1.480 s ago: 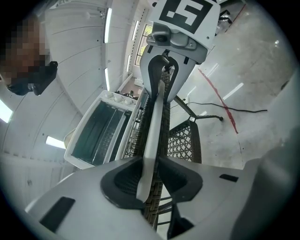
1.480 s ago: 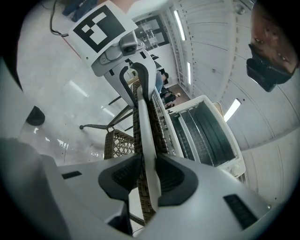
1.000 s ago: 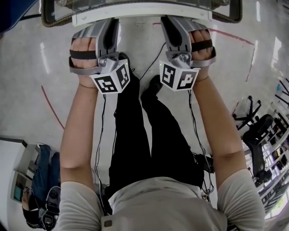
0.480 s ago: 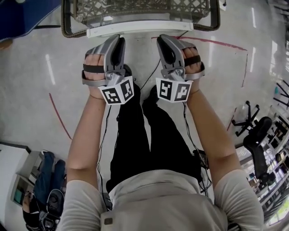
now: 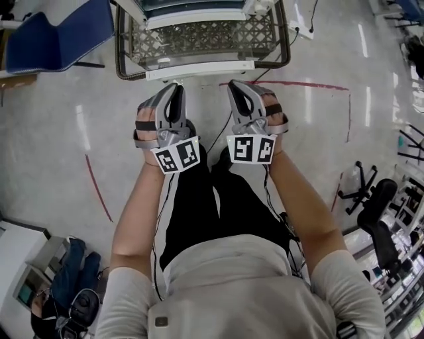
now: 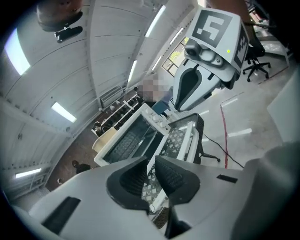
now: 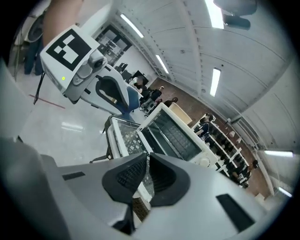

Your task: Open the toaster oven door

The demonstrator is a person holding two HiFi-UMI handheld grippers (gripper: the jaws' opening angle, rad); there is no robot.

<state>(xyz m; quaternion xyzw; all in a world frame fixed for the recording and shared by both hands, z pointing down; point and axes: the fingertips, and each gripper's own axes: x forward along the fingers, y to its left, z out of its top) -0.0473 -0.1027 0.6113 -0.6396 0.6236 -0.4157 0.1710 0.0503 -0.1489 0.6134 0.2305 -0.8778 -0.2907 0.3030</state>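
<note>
My left tongs [image 6: 149, 163] have just been closing. A small gap is left, with nothing in it. My right tongs [image 7: 146, 161] closed to a thin slit and are empty too. The toaster oven [image 5: 192, 9] sits far ahead on the mesh worktop [image 5: 199, 41]. I think I should open one pair wide before I reach for the door.
</note>
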